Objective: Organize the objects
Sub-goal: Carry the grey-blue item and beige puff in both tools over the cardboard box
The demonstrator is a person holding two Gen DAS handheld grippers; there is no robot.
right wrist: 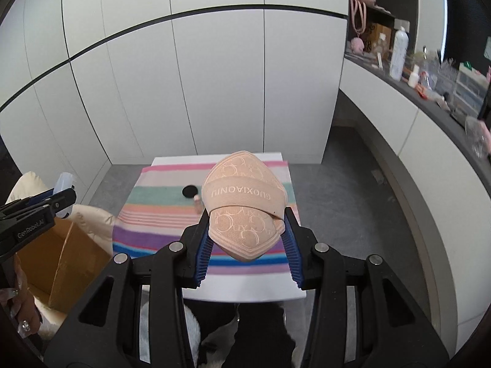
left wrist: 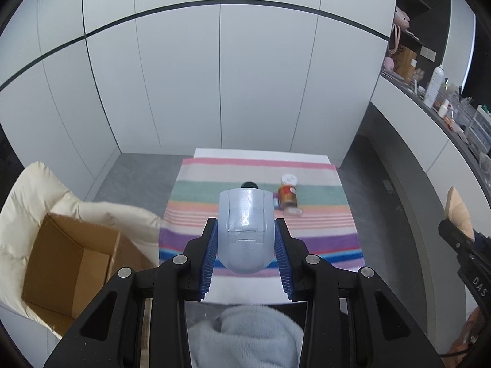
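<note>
**Ana:** Both sets of jaws are pinching something. The left gripper has its blue ribbed pads pressed on the flanks of a pale grey-blue rounded plastic case; the right gripper squeezes a peach fabric pouch wrapped with a lettered elastic band.

**Ben:** Why hold them off the table?

**Ana:** I'd judge they're being carried to a container. Left of and below the left jaws sits an open brown cardboard box on a cream quilted cushion.

**Ben:** What lies beyond the jaws?

**Ana:** Past both loads, a striped multicoloured cloth covers the white table. On it, ahead of the left jaws, an orange-labelled jar with a white lid lies on its side. Ahead of the right jaws rest a black round disc and a small pinkish bottle, probably waiting their turn.
</note>
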